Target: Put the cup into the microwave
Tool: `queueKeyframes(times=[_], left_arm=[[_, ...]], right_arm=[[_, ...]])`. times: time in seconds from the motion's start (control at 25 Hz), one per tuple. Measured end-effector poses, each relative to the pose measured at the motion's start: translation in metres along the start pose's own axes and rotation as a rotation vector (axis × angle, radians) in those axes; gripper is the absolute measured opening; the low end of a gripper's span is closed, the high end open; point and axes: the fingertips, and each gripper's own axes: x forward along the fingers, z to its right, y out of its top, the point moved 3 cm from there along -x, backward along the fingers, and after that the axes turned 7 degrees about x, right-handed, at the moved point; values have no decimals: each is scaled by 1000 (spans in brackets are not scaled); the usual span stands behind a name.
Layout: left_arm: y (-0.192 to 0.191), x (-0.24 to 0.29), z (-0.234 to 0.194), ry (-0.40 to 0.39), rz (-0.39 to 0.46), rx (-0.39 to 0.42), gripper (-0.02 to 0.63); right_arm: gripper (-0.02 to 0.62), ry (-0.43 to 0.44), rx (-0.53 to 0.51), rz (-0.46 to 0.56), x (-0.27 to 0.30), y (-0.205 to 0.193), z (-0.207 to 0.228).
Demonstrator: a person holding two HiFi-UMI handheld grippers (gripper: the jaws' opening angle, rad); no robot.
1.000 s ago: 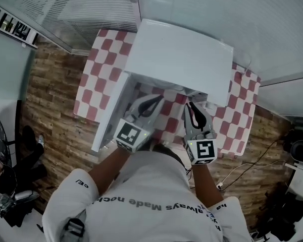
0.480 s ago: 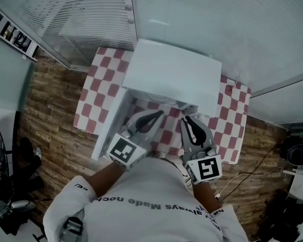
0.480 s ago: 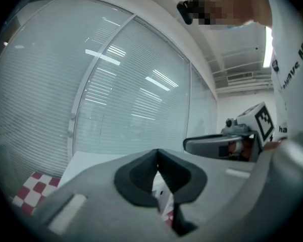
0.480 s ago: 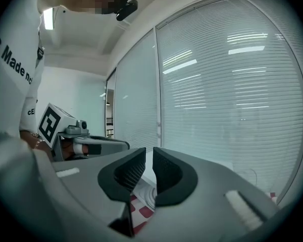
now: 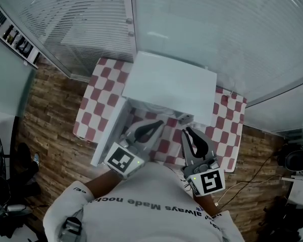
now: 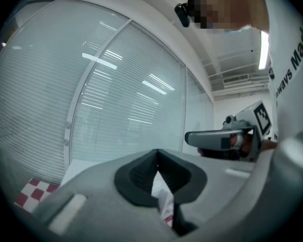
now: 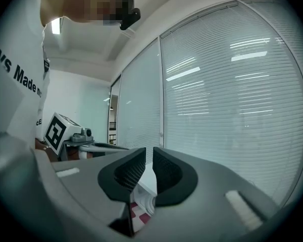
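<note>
1. jaws of the left gripper [image 6: 157, 155] are pressed together at the tips, with nothing between them. jaws of the right gripper [image 7: 149, 158] are all but together, a thin slit between the pads, also pinching nothing.
2. cup: it shows in no view. neither gripper carries it, and none stands on the bare parts of the cloth.
3. microwave [image 5: 169, 87]: a white box seen from above, with its door [image 5: 108, 130] swung open to the left. its top hides the inside, so whether the cup is in there cannot be told.
4. both grippers hang side by side just in front of the open microwave, close to the person's chest, tips pointing at it.
5. progress, as a guess: with the door open and both grippers empty, the cup is either already inside or not yet fetched. shutting the door would be the only step left in the first case.
6. around it: a red and white checked cloth [image 5: 98, 92] covers the table, on a wood floor [image 5: 50, 110], with blinds [image 5: 217, 29] behind.
7. writing: the white shirt [image 5: 151, 205] reads "always made", with more words that are unclear. each gripper bears a cube with a black square marker. no brand shows on the microwave.
</note>
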Motion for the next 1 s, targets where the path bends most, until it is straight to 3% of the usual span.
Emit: queueKeyframes(times=[1.0], left_arm=[[8, -8, 5, 2, 14, 12, 5]], right_arm=[[38, -14, -29, 0, -9, 5, -3]])
